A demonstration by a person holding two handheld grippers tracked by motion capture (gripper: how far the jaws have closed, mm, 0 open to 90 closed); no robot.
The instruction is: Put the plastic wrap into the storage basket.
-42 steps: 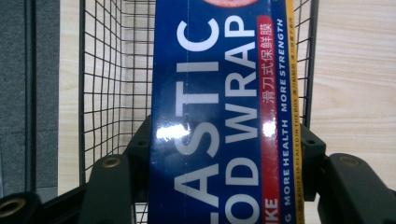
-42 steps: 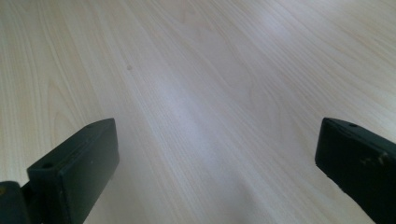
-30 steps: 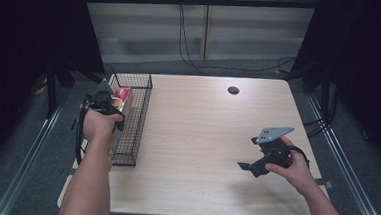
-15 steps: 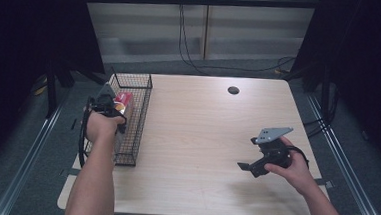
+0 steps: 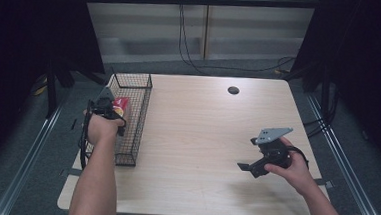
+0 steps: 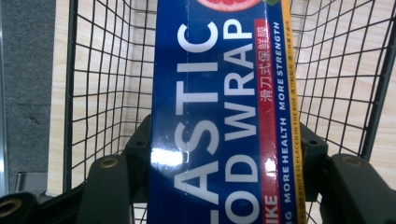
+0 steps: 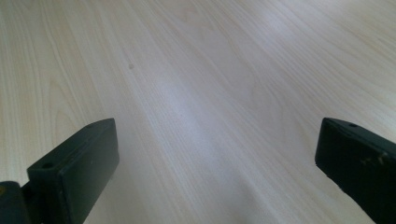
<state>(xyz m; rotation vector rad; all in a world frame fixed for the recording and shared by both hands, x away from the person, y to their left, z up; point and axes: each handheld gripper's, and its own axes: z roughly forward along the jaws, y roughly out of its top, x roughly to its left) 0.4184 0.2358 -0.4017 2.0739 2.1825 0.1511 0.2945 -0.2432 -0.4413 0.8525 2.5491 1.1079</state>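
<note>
A blue box of plastic food wrap [image 6: 219, 107] with white lettering and a red-and-yellow stripe runs lengthwise between the jaws of my left gripper [image 6: 219, 158], whose pads press on its two sides. In the high view the left gripper [image 5: 109, 107] holds the box's red end [image 5: 120, 104] at the left wall of a black wire basket [image 5: 134, 115], and the basket's mesh lies right behind the box. My right gripper [image 5: 249, 165] hovers low over the right side of the table. Its jaws [image 7: 217, 158] stand wide apart with nothing between them.
The wire basket stands along the left edge of the pale wooden table [image 5: 202, 133]. A round cable hole [image 5: 233, 90] sits at the back of the table. Black curtains, metal rails and cables on the floor surround the table.
The left hand with the box has shifted slightly toward the near side at the basket. The right hand has not moved.
</note>
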